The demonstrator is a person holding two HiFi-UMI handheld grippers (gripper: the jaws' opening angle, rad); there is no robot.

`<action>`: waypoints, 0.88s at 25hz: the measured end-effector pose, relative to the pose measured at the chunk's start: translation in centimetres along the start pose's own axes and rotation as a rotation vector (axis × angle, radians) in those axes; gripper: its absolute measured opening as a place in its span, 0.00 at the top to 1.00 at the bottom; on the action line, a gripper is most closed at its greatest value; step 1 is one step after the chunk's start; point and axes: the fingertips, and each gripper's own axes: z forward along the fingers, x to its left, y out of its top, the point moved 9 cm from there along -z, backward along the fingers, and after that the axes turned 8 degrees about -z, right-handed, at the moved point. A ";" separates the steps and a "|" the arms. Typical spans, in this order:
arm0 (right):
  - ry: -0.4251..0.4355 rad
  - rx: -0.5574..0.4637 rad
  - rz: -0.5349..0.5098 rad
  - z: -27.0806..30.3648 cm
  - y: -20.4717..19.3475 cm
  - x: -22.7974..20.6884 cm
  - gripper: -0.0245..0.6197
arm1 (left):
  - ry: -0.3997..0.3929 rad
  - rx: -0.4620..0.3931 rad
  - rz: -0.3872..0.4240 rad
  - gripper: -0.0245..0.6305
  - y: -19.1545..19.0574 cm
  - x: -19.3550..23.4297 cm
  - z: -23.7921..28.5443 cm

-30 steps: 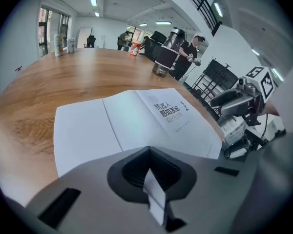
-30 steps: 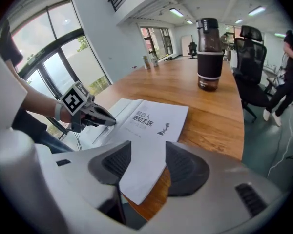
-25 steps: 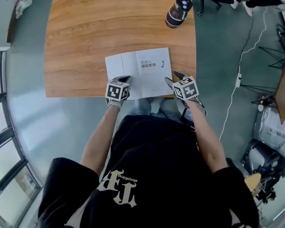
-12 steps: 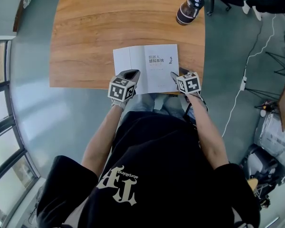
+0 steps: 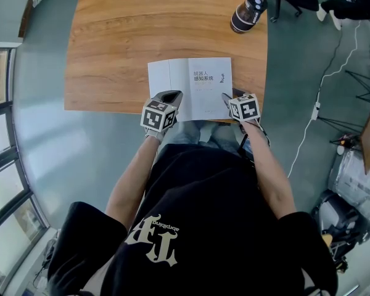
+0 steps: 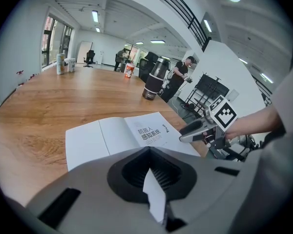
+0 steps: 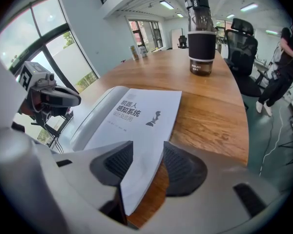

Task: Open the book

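A white book [image 5: 191, 85] lies open at its title page on the wooden table [image 5: 142, 29], close to the near edge. My left gripper [image 5: 171, 95] is at the book's near left corner, shut on a white page corner [image 6: 155, 196] that stands up between its pads. At the book's near right corner is my right gripper [image 5: 228, 98]. Its jaws are closing with the corner of the right-hand pages [image 7: 141, 179] between them, and a gap still shows beside the right pad. The book [image 7: 132, 116] stays flat on the wood.
A dark bottle [image 5: 246, 12] with a black lid stands at the table's far right, also the bottle [image 7: 201, 35] beyond the book. Cans [image 6: 63, 62] stand at the far end of the table. Chairs and people are beyond it. Grey floor surrounds the table.
My left gripper has risen a little with the page corner in it. The right gripper has stayed at the book's right corner.
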 end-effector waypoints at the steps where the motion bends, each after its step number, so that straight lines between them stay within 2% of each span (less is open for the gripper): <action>1: 0.001 -0.004 -0.003 -0.1 0.1 0.1 0.68 | 0.001 0.000 -0.001 0.95 0.0 0.0 0.0; 6: 0.032 -0.025 -0.005 -0.4 0.4 0.6 0.68 | -0.003 -0.002 -0.005 0.95 -0.1 -0.3 0.3; 12: 0.036 -0.003 0.080 -0.1 -0.4 -0.2 0.68 | -0.003 -0.004 -0.007 0.95 0.0 -0.8 0.7; 14: 0.018 -0.002 0.121 -0.5 -0.8 -0.8 0.81 | -0.003 -0.004 -0.009 0.95 0.0 -0.9 0.8; 15: -0.005 0.000 0.130 -0.7 -1.0 -1.1 0.95 | -0.003 -0.003 -0.010 0.95 0.0 -1.0 0.8; 16: -0.021 0.001 0.134 -0.9 -1.1 -1.3 0.98 | -0.002 -0.003 -0.011 0.95 -0.1 -1.1 0.8; 22: -0.008 0.011 0.117 -0.5 -1.2 -1.3 0.98 | 0.003 0.002 -0.015 0.95 -0.4 -1.3 1.0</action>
